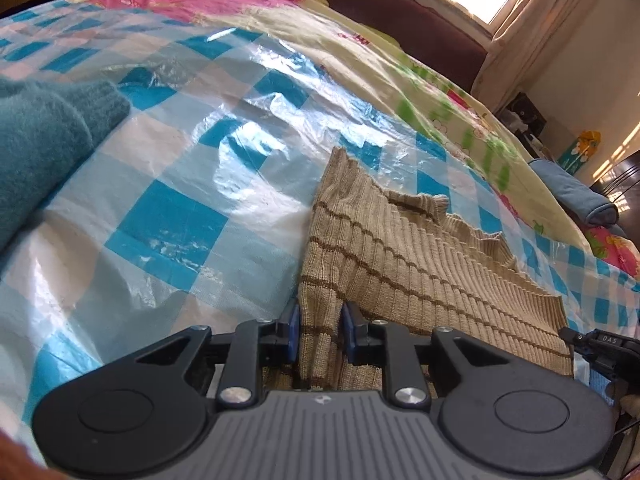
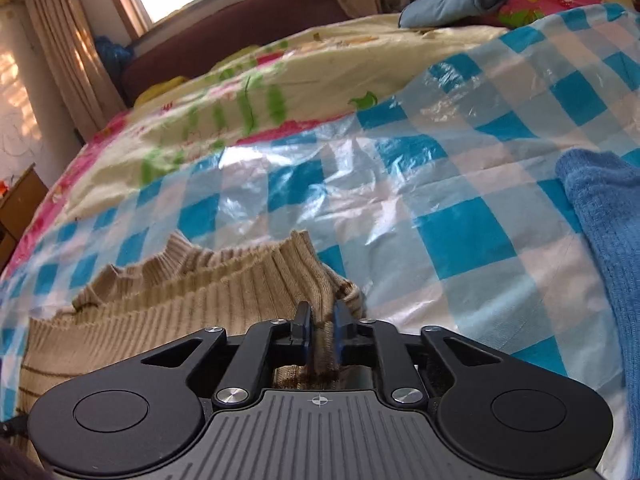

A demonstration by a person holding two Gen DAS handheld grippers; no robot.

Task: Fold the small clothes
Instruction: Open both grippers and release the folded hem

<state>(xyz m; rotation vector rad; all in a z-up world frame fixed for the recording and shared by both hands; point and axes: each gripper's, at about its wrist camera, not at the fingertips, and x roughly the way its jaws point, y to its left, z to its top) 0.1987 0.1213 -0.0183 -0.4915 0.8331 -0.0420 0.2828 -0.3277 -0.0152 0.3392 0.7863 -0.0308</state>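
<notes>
fingers of left gripper (image 1: 319, 330) and right gripper (image 2: 321, 326) both clenched on tan sweater (image 1: 420, 264), collar away

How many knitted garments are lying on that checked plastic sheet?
3: a beige ribbed knit with brown stripes pinched by both the left gripper and the right gripper, a teal knit, a blue knit. Others may lie outside view.

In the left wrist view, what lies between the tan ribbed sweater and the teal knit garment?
Only bare checkered plastic sheet, crinkled and glossy, lies between the tan ribbed sweater and the teal knit garment; the left wrist view shows it.
</notes>
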